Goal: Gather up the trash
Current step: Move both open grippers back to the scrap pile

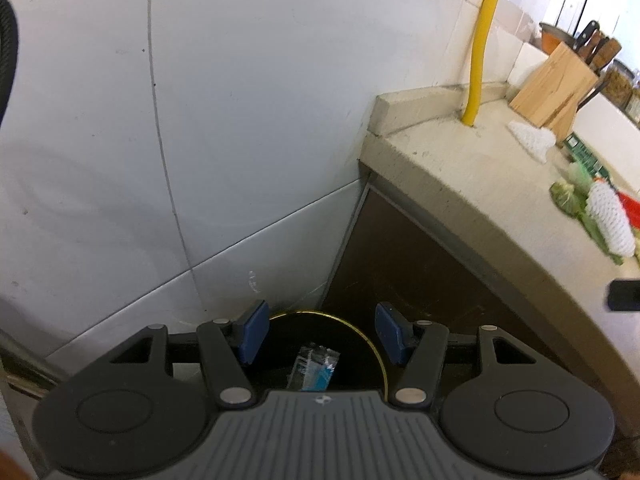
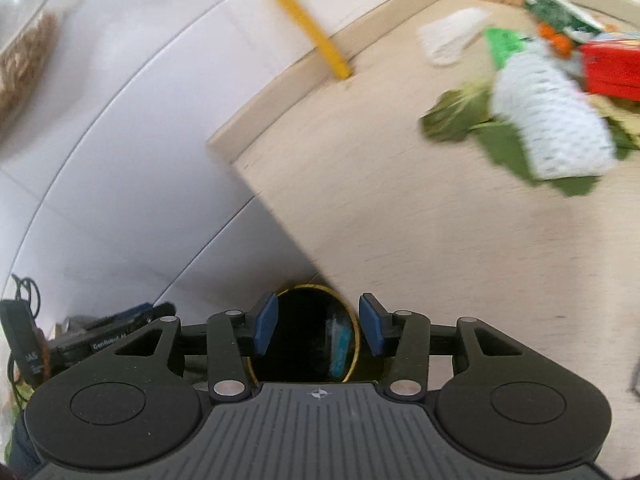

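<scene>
A round black bin with a gold rim (image 1: 370, 344) stands on the floor by the counter's end. Inside it lies a clear and blue plastic wrapper (image 1: 314, 366). My left gripper (image 1: 322, 332) hangs open above the bin with nothing between its blue pads (image 1: 254, 330). My right gripper (image 2: 318, 328) is also open and empty over the same bin (image 2: 352, 322), where the blue wrapper (image 2: 340, 344) shows inside. On the counter lie a white foam net sleeve (image 2: 548, 116) over green leaves (image 2: 456, 116), a second white foam net (image 2: 450, 38), and red (image 2: 612, 68) and green (image 2: 560, 10) packaging.
A beige countertop (image 1: 472, 168) runs to the right, with a yellow pipe (image 1: 482, 40) rising from its back corner. A wooden knife block (image 1: 554, 84) and jars stand further back. White tiled wall (image 1: 200, 120) fills the left. A black device with cables (image 2: 24, 344) sits low left.
</scene>
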